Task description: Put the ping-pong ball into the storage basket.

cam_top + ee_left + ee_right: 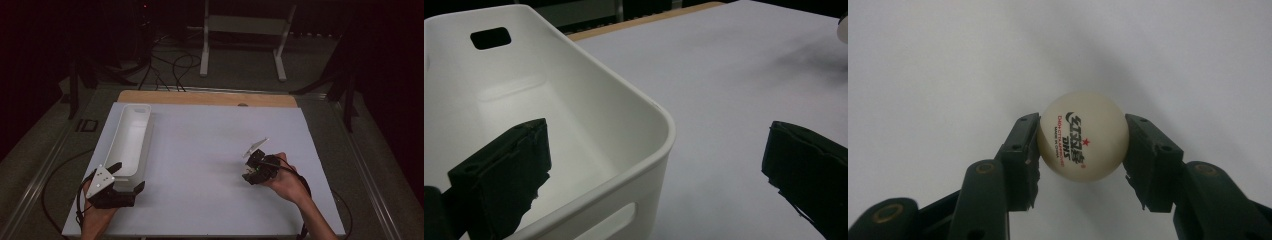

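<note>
A white ping-pong ball (pixel 1082 136), smooth and matte with black and red print and a red star, is gripped by the right claw (pixel 1082 150); both black pads are pressed against its sides, just above the white tabletop (pixel 210 150). In the high view the right claw (pixel 257 167) is seen well to the right of the bin, held by a hand (pixel 287 182) with a cable trailing off it.

A long white plastic bin (pixel 129 140), rounded at the corners and glossy inside, with slot handles cut in its end walls, is set along the tabletop's left part. Its inside looks bare.

The left claw (pixel 125 175) is held open at the bin's near end, gripping nothing; one black, rough-edged pad (pixel 506 170) is seen over the bin's inside, the other over the tabletop just outside the bin's near corner. The bin's wall (pixel 644 145) stands between the two pads.

Beyond the bin, a strip of bare wood (pixel 207 97) edges the tabletop's far side; cables (pixel 170 67) and a white metal stand (pixel 245 35) are seen on the dark floor behind.
</note>
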Available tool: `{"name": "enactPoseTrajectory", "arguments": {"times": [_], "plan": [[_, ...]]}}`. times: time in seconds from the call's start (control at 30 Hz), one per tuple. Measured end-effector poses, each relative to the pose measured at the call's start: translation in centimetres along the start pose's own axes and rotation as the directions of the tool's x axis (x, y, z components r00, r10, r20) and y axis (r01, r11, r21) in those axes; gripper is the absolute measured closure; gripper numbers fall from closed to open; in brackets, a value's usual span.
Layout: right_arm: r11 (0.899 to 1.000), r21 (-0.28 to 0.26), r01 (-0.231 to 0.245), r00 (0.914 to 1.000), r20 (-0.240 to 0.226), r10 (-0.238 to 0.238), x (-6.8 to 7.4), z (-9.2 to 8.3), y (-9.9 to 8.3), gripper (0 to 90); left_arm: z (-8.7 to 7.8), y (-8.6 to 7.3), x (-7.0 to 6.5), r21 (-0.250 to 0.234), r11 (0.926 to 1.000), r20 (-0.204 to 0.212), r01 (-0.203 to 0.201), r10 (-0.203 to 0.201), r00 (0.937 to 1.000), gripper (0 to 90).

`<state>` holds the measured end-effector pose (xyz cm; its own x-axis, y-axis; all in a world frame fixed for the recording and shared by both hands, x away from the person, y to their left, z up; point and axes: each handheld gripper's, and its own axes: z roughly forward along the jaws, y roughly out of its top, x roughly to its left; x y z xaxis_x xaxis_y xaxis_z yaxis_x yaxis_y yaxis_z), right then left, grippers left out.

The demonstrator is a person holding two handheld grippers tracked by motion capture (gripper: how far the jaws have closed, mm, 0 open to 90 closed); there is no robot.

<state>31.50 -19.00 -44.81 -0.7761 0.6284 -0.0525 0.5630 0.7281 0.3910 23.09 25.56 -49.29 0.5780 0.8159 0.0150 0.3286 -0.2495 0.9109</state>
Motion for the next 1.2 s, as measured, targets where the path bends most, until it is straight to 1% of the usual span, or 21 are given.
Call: {"name": "enactPoseTrajectory", "arguments": {"times": [0.53, 0.8, 1.2], "plan": [[1.0, -0.001, 0.025, 0.9997, 0.003, -0.025, 0.2, -0.6, 1.2, 50.3, 0.0, -0.1, 0.1, -0.017, 0.9998, 0.018, 0.01, -0.01, 0.9998, 0.0], [0.999, -0.004, 0.042, 0.9991, 0.007, -0.042, 0.3, -0.9, 1.7, 50.2, 0.0, -0.1, 0.1, -0.021, 0.9997, 0.02, 0.013, -0.013, 0.9997, 0.0], [0.998, -0.007, 0.064, 0.9979, 0.008, -0.064, 0.6, -1.4, 2.6, 50.3, 0.0, -0.1, 0.1, -0.019, 0.9998, 0.019, 0.008, -0.008, 0.9998, 0.1]]}}
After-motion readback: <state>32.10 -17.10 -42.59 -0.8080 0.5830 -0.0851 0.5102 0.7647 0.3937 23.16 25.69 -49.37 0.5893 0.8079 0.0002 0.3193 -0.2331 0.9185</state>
